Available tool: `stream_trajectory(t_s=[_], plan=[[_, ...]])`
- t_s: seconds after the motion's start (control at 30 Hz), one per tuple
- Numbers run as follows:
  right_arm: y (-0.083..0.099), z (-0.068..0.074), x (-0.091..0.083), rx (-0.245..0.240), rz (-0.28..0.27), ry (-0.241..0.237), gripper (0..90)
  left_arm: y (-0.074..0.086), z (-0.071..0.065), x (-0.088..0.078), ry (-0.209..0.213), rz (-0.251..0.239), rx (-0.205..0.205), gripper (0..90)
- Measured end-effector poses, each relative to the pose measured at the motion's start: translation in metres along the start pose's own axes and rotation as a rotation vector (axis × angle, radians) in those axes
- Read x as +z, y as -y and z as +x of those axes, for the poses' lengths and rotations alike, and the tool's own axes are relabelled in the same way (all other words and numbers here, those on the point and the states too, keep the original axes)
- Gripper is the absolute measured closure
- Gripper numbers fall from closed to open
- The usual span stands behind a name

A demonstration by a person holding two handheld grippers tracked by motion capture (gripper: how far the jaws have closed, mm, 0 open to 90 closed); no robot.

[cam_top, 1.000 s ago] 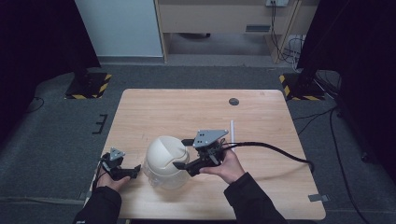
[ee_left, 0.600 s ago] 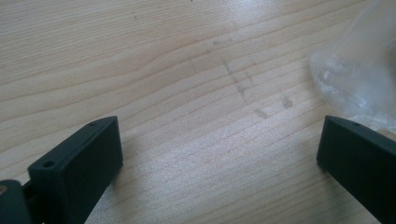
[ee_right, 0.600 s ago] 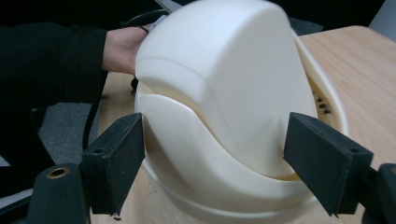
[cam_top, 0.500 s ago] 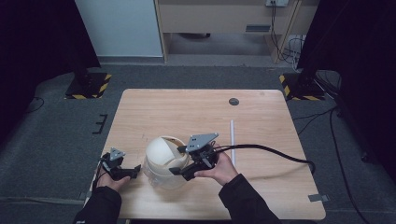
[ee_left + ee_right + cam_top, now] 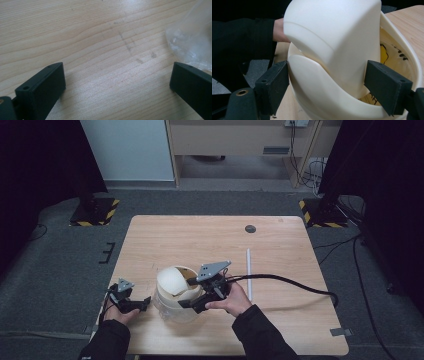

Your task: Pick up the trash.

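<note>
Now — R gripper (image 5: 325, 82) jaws spread, straddling white cup (image 5: 334, 37) nested tilted in bowl (image 5: 175, 307), near table (image 5: 210, 240) front edge. L gripper (image 5: 117, 85) spread, empty, just left of bowl; R nearer.

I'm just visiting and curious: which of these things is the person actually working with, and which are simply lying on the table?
In use:
- white bowl, tipped inside the larger bowl
- clear plastic wrap beside them
- right gripper, jaws either side of the white bowl
- left gripper, jaws open

Lying about:
- white stick
- dark round disc
</note>
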State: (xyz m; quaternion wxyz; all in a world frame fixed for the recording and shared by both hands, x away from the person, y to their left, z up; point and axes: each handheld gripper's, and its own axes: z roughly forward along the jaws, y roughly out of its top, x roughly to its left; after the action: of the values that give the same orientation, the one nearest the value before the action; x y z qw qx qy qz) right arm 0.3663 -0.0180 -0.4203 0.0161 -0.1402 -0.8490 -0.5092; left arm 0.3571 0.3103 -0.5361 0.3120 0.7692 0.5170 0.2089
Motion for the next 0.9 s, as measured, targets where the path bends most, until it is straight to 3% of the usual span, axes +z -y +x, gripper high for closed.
stream_trajectory(t_s=[0.37, 0.53, 0.77, 0.9], plan=[[-0.009, 0.002, 0.002, 0.03, -0.035, 0.015, 19.7, 0.0, 0.0, 0.0, 0.0, 0.0, -0.001, 0.0], [-0.015, 0.0, -0.003, 0.05, -0.079, 0.031, 20.1, 0.0, 0.0, 0.0, 0.0, 0.0, 0.0, 0.0], [-0.02, 0.0, -0.014, 0.028, -0.093, 0.061, 20.9, 0.0, 0.0, 0.0, 0.0, 0.0, 0.0, 0.0], [-0.024, 0.004, -0.031, -0.013, -0.078, 0.081, 19.0, 0.0, 0.0, 0.0, 0.0, 0.001, 0.0, 0.0]])
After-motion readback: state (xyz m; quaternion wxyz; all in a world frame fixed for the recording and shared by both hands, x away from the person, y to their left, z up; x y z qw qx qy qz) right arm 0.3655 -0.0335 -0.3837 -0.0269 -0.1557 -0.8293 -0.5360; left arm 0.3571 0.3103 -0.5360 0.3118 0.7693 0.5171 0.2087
